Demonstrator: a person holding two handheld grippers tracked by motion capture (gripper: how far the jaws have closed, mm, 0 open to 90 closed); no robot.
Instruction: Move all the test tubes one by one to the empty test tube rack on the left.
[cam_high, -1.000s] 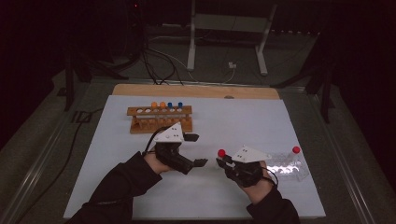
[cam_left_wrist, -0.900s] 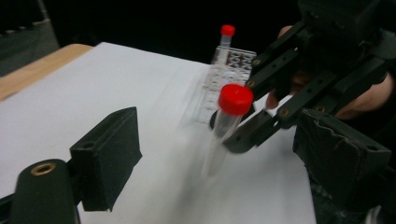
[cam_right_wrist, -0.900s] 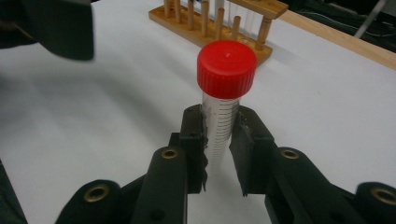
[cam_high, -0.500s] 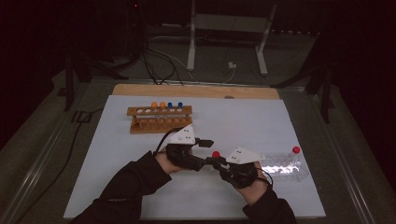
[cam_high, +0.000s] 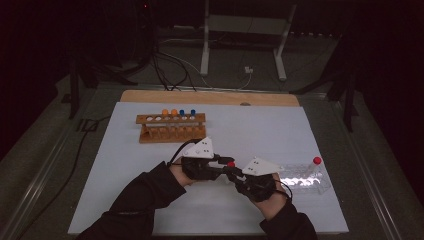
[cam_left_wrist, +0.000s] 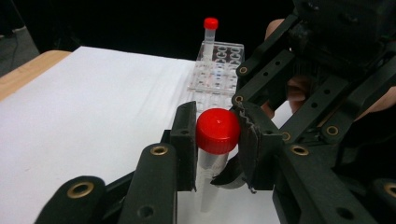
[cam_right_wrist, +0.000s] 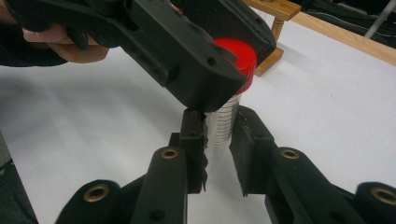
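— Tube (cam_left_wrist: 211, 163) with the red cap (cam_left_wrist: 217, 130): where was it?

— Near the front middle of the white mat (cam_high: 300, 130), upright between both tools. Going left to right in the high view: the wooden rack (cam_high: 171, 127) stood farther back on the left with orange and blue capped tubes in it, then the left gripper (cam_high: 223, 162), then the right gripper (cam_high: 234, 174), then the clear rack (cam_high: 305, 177) holding another red-capped tube (cam_high: 315, 167).

— And the tongs?

— The left gripper's jaws had just been closing and were pressed on the red cap. The right gripper was clamped on the tube's clear, graduated body below it

— So both held it?

— Yes, cap and body, one each
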